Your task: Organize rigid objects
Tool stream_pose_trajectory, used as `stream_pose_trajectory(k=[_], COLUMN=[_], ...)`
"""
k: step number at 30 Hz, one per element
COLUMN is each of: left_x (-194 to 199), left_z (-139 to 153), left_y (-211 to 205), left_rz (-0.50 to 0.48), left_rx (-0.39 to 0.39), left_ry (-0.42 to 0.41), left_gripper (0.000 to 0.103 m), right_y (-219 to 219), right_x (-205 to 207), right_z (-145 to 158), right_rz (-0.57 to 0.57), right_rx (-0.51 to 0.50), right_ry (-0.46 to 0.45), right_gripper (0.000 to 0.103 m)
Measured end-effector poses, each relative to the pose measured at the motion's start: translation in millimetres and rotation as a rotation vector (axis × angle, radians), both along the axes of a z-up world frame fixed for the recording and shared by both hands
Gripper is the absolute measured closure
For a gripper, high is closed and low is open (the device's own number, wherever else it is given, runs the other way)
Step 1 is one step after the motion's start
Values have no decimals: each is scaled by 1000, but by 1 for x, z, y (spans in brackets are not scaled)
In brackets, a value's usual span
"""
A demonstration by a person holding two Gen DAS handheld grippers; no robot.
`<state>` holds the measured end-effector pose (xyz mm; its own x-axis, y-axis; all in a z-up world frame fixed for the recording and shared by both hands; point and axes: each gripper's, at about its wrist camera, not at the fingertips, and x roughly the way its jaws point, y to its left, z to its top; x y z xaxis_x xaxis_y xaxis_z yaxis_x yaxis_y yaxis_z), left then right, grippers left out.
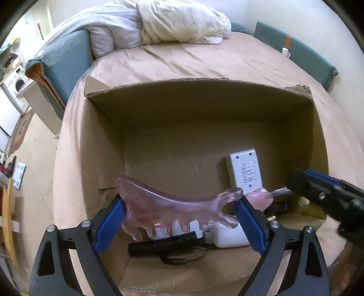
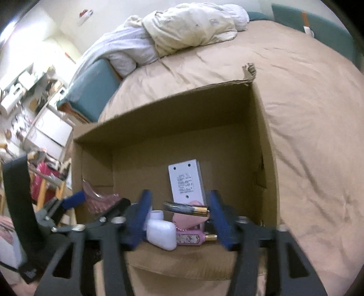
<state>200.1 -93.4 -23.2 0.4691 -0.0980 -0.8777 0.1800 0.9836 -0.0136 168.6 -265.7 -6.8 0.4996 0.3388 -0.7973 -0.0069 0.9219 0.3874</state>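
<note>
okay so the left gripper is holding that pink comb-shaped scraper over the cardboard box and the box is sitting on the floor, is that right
One thing is off: the cardboard box sits on the bed, on its tan cover, not on the floor. The left wrist view shows this. The rest stands: the left gripper holds the pink comb-shaped scraper over the box.

A lived-in bedroom in a small home. A wide bed covered by a tan sheet (image 1: 204, 61) fills most of both views, with a rumpled white and cream duvet (image 1: 159, 20) heaped at its far end against teal padded bed-frame panels (image 1: 66, 59). Past the bed's left side stand a white front-loading washing machine (image 1: 16, 84) and cluttered white shelves (image 2: 29, 86) of household things.
</note>
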Motion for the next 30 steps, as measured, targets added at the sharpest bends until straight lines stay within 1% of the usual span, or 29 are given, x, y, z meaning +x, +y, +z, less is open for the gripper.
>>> stream_pose_trajectory(k=[2,3,4,6,8,10,13,16,20,23,25,28,30], left_x=[-2,-3,-5,-7,-8,-10,-10,-13,-22,-35,-44,-65,-80], left_z=[3,6,11,20,28,33,36,43,58,68,72,78,80], left_y=[0,-1,-1,1,3,6,11,17,26,33,40,55,66], left_rz=[-7,-8,-7,-5,3,11,28,46,69,92,109,183,219], left_rx=[-11,-10,-18,-42,-52,-49,-44,-58,-40,-21,-6,42,44], left_ry=[-9,-19,-36,-70,-92,-103,-103,-95,-95,-101,-97,-115,-124], left_gripper=[9,2,0,0,0,0,0,0,0,0,0,0,0], right_y=[-4,-4,-4,-6,-7,-7,-4,-1,-2,-3,-6,-11,-13], right_x=[-1,-1,-2,-3,-4,-5,-8,-12,-19,-28,-32,-45,-56], right_z=[4,5,8,11,14,17,24,32,43,53,58,61,60], right_rz=[-15,-15,-14,-15,-17,-12,-5,1,2,4,6,-11,-19], right_rx=[28,34,40,51,71,83,56,43,15,-4,10,37,37], right_ry=[-8,-13,-20,-26,-34,-50,-85,-110,-144,-162,-158,-143,-134], right_gripper=[36,36,36,30,8,1,0,0,0,0,0,0,0])
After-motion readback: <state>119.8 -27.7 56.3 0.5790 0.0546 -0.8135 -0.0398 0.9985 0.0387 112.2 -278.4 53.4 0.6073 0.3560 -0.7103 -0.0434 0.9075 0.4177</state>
